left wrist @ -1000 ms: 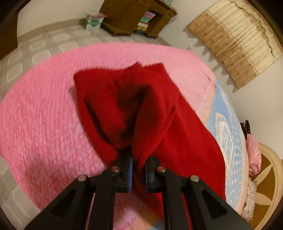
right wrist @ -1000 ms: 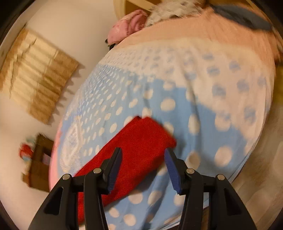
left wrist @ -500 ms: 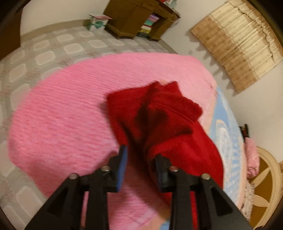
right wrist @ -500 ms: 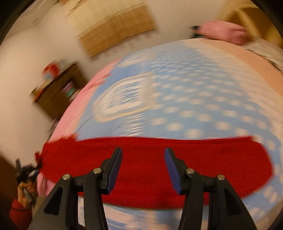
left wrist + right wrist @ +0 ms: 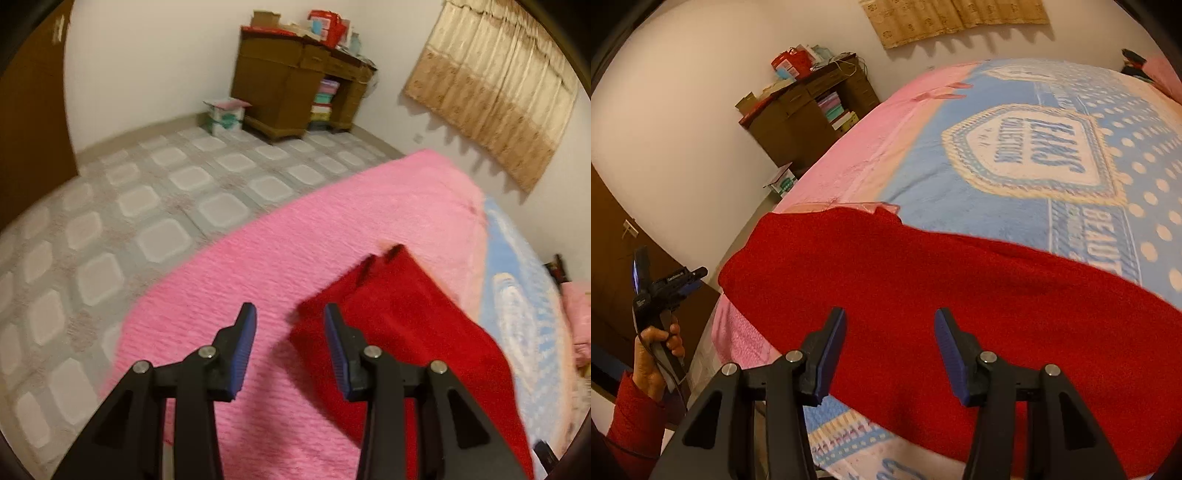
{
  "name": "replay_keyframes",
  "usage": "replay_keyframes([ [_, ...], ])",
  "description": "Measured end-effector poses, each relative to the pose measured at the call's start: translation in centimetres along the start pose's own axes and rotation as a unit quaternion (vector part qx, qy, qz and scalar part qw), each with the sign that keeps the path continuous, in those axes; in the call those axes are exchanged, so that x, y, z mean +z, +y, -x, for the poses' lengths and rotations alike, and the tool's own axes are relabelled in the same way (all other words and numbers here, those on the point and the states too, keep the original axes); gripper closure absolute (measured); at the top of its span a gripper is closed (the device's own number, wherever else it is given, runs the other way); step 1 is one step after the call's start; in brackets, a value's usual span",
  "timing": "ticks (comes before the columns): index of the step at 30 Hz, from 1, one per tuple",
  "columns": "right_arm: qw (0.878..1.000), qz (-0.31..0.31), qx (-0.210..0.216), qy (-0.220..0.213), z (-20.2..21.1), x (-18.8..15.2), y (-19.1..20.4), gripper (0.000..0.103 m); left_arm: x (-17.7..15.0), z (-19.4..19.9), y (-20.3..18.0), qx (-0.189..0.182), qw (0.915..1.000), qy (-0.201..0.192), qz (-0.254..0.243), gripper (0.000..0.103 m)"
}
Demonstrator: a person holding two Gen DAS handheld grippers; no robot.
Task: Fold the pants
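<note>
Lying flat, red pants (image 5: 960, 295) — far end cropped (perhaps folded), left gripper (image 5: 290, 347) and right gripper (image 5: 890, 354) released.

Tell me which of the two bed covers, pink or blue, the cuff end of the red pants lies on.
The pink cover. The red pants end on it with their cuffs, while the blue dotted cover lies under the other stretch.
</note>
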State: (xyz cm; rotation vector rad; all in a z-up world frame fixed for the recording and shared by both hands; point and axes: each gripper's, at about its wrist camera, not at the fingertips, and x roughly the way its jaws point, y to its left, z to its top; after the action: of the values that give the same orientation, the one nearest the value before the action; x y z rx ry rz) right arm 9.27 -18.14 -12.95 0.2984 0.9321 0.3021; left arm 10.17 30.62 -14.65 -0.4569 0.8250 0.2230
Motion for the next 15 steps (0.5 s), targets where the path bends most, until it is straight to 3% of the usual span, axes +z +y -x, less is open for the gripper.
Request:
replay_keyframes([
  [4,1.000,-0.015,0.016,0.001,-1.4,3.0,-0.8,0.051,-0.9,-1.2,-0.9,-0.044,0.9987,0.027,0.002,0.037],
  [7,0.999,-0.020,0.029,0.009,-3.2,5.2,-1.3,0.051,-1.2,-2.3,-0.7,-0.052,0.9981,0.028,0.017,0.029],
  [9,0.997,-0.045,0.061,0.025,-5.3,6.6,-2.0,0.051,-1.2,-3.6,-0.8,-0.042,0.9979,0.041,0.027,0.029],
  [12,0.989,-0.097,0.109,0.038,-8.2,8.5,-3.3,0.051,-1.5,-5.0,-1.4,-0.073,0.9947,0.051,0.052,0.029],
  [14,0.984,-0.124,0.123,0.041,-10.0,9.5,-4.0,0.051,-1.4,-5.8,-2.3,-0.074,0.9950,0.052,0.041,0.034],
  [15,0.981,-0.134,0.131,0.045,-11.0,9.8,-4.2,0.051,-1.3,-6.1,-2.8,-0.071,0.9958,0.051,0.028,0.044],
])
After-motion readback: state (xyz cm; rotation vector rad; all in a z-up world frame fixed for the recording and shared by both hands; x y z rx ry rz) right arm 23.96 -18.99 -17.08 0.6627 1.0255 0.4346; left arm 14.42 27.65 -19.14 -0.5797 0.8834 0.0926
